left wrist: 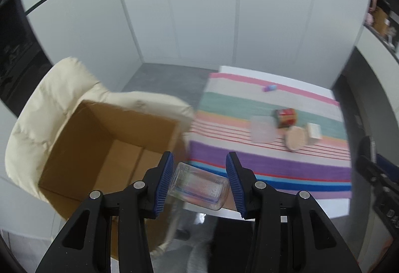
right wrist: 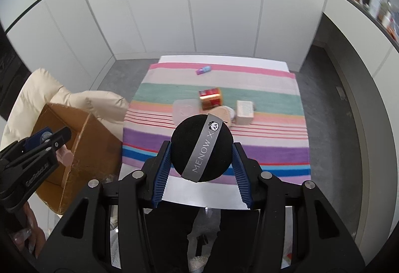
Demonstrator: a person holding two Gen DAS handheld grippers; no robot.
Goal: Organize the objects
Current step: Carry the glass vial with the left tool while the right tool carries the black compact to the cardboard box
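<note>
Nearest, the left gripper (left wrist: 199,183) is clamped on a clear glass jar (left wrist: 198,185) lying sideways; best carried left over the open brown cardboard box (left wrist: 109,148) before letting go. The right gripper (right wrist: 202,160) pinches a black round puff (right wrist: 202,148) whose grey band reads "MENOW X". Farther off, a red-and-gold tin (right wrist: 210,98) lies on the striped cloth (right wrist: 274,98), its print unreadable.

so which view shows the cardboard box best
The left wrist view: the cardboard box sits close, open top toward the camera, so its bare brown inside and floor flaps show. In the right wrist view the box is off at the left edge, seen mostly from outside, partly hidden by the left gripper.
</note>
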